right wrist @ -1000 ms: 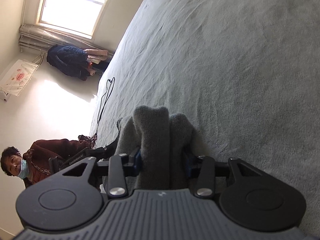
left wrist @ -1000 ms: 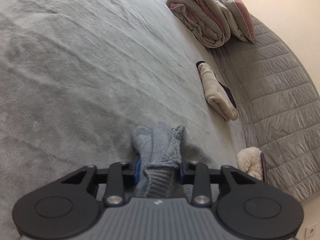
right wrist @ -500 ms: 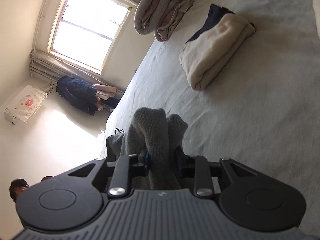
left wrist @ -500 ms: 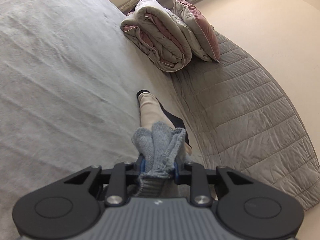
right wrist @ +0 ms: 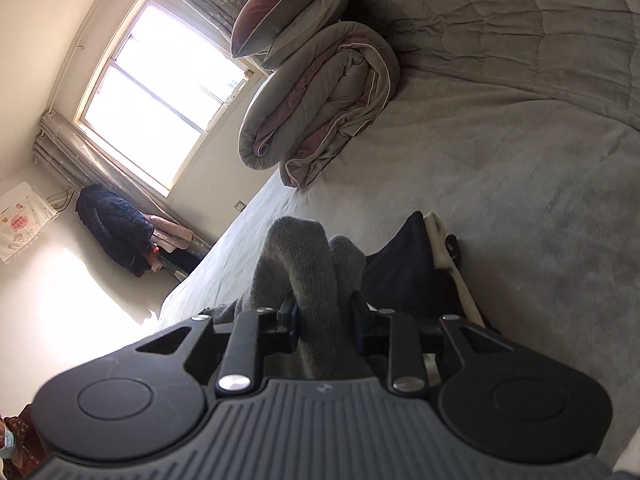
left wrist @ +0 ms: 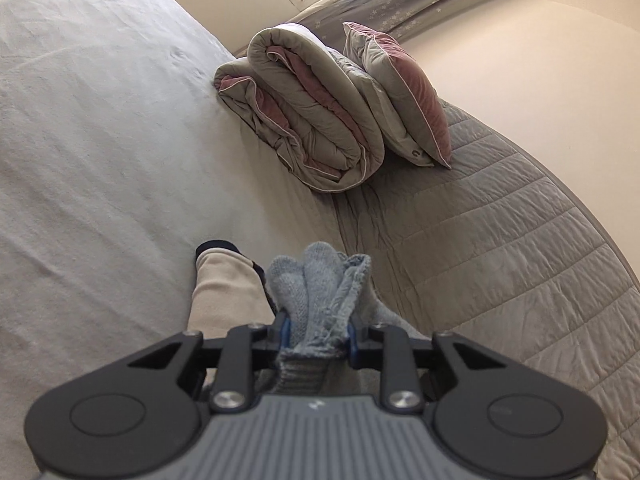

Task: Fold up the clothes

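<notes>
Left wrist view: bed fills it, folded cream garment at 7 o'clock. I have left hand-held gripper and right hand-held gripper clamped on the grey knit sweater, airborne; bunched folds could slip, spoiling the fold.

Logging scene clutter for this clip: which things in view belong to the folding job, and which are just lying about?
Part of the job:
- grey knit garment, clamped in the left gripper and right gripper
- folded cream and navy clothes on the bed

Lying about:
- rolled duvet
- pillow
- dark jacket by the window
</notes>
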The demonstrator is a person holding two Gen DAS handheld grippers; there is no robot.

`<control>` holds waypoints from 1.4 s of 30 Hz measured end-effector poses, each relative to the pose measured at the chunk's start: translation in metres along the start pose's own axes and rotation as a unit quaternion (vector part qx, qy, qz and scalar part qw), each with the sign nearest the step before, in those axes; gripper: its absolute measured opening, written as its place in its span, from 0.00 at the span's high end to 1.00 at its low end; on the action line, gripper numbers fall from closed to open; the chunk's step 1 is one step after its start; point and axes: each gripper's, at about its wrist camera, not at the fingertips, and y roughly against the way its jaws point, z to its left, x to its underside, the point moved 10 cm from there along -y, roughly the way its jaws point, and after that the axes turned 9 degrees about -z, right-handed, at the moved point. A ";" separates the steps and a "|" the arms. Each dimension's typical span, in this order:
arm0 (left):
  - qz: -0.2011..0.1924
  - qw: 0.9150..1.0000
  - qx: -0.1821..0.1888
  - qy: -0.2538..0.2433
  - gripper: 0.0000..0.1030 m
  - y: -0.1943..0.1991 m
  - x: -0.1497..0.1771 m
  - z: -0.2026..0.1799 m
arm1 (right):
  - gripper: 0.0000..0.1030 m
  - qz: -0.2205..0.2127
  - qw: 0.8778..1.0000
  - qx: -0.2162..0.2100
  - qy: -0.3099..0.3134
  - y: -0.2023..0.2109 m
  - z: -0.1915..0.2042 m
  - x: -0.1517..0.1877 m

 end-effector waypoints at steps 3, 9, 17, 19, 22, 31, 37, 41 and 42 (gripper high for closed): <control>-0.014 1.000 -0.021 0.004 0.74 -0.024 0.002 0.013 | 0.72 -0.013 1.000 0.004 0.013 -0.025 -0.012 -0.012; -0.030 0.996 -0.070 -0.039 0.61 -0.047 0.009 0.042 | 0.61 -0.037 0.996 0.044 0.066 -0.057 -0.040 -0.006; -0.117 0.974 -0.071 -0.179 0.60 -0.030 -0.024 0.005 | 0.54 -0.140 0.970 0.044 0.194 -0.032 -0.015 -0.023; -0.127 0.968 -0.055 -0.210 0.60 -0.030 -0.025 -0.010 | 0.57 -0.161 0.960 0.035 0.228 -0.028 -0.002 -0.025; -0.102 0.963 -0.035 -0.248 0.76 -0.041 -0.012 -0.023 | 0.80 -0.151 0.949 0.025 0.276 -0.036 0.010 -0.015; -0.046 0.938 -0.076 -0.334 0.93 -0.086 0.025 0.000 | 1.00 -0.091 0.946 0.095 0.295 -0.084 -0.046 0.009; -0.037 0.922 -0.098 -0.373 0.93 -0.096 0.028 -0.004 | 1.00 -0.094 0.947 0.106 0.287 -0.090 -0.053 0.010; -0.029 0.917 -0.112 -0.381 0.93 -0.086 0.026 -0.015 | 1.00 -0.095 0.944 0.110 0.297 -0.082 -0.042 0.010; -0.026 0.917 -0.113 -0.381 0.93 -0.081 0.026 -0.019 | 0.98 -0.095 0.944 0.109 0.296 -0.077 -0.037 0.010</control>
